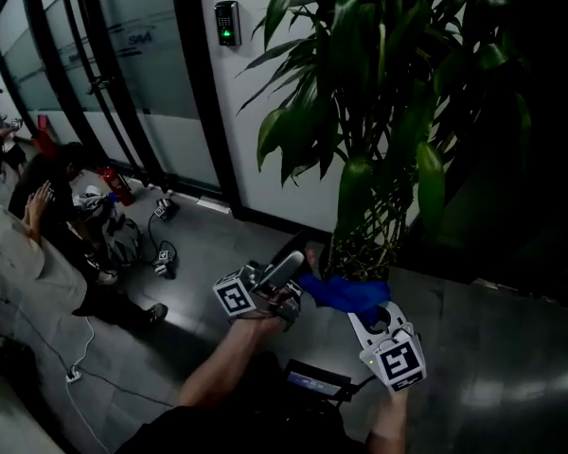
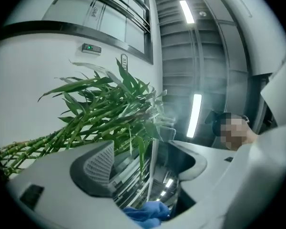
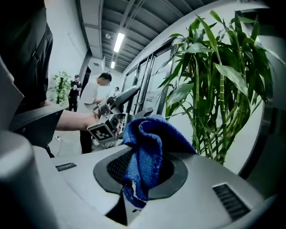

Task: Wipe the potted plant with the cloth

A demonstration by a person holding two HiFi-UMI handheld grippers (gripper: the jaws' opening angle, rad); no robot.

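Observation:
A tall potted plant (image 1: 379, 112) with braided green stalks (image 1: 364, 239) and long leaves stands against the white wall. A blue cloth (image 1: 346, 293) is pinched in my right gripper (image 1: 371, 312), which is shut on it just in front of the stalks' base; it shows as a bunched blue cloth (image 3: 145, 151) between the pads. My left gripper (image 1: 289, 272) is open beside the cloth, pointing upward, with only a corner of the blue cloth (image 2: 148, 213) at its base. The plant's leaves (image 2: 114, 109) fill its view.
Glass doors (image 1: 104, 74) run along the left wall, with an access panel (image 1: 227, 23) beside them. People crouch among bags and cables (image 1: 85, 225) on the dark floor at left. A person (image 3: 97, 97) stands in the corridor behind.

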